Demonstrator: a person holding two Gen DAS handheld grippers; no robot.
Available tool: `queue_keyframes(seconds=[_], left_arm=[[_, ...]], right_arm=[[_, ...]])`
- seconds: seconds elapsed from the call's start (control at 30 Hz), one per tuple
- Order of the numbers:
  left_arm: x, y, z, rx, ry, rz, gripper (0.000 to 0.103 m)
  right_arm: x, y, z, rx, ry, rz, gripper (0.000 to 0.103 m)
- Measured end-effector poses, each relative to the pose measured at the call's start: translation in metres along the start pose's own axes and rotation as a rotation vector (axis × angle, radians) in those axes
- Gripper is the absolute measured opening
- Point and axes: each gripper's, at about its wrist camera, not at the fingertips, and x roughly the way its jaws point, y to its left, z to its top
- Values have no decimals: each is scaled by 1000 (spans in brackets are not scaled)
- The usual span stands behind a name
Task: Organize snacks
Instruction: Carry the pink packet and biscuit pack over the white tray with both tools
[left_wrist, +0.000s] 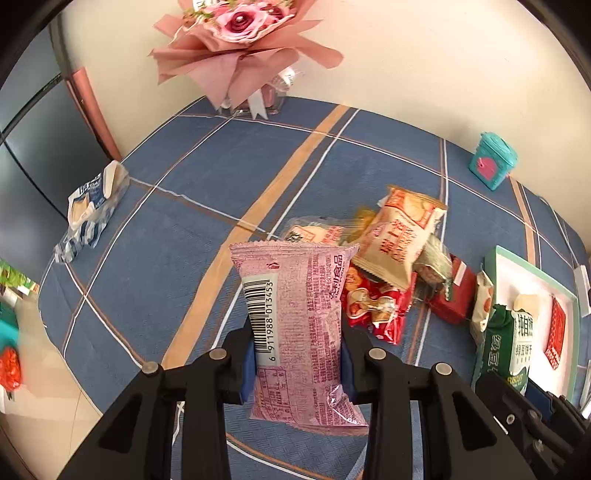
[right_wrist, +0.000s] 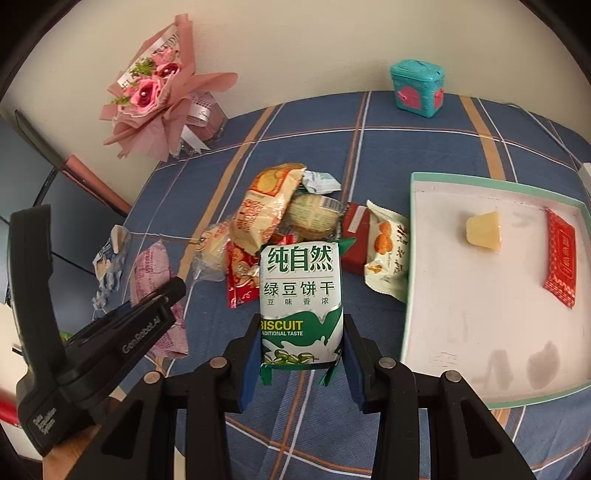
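I am holding two snacks right now — one in each hand. My left hand-held gripper (left_wrist: 297, 363) is squeezed onto a pink snack pack (left_wrist: 295, 332), lifted up off the counter (left_wrist: 192, 177) with the blue checked cloth. My right hand-held gripper (right_wrist: 300, 363) is squeezed onto a green and white biscuit pack (right_wrist: 300, 299), also up in the air.

The white tray (right_wrist: 480, 332) with the green rim sits on the right. Only two things lie in it so far — a small yellow jelly cup (right_wrist: 483, 230) and a flat red packet (right_wrist: 561, 258). Most of the tray is bare.

So I think the job is only just started. A pile of snacks (right_wrist: 280, 214) waits in the middle of the counter, just left of the tray. One blue and white wrapper (left_wrist: 92, 210) lies far off on the left, well apart from the rest. I think my two packs go in the tray next, then the pile.
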Motion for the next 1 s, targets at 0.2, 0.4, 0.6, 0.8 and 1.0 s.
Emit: queue_keyframes(seconds=[0.2, 0.4, 0.6, 0.8, 1.0], left_arm=[[7, -22, 7, 49, -2, -35, 37], [4, -64, 13, 119, -14, -82, 37], [0, -123, 13, 225, -12, -154, 38], [2, -181, 8, 316, 6, -219, 38], [17, -220, 4, 364, 49, -233, 38]], right_arm=[[13, -24, 13, 54, -8, -47, 42], [6, -63, 21, 149, -35, -91, 42], [-6, -112, 28, 256, -81, -153, 42], [-23, -159, 32, 347, -128, -227, 42], [-33, -195, 33, 410, -163, -284, 42]])
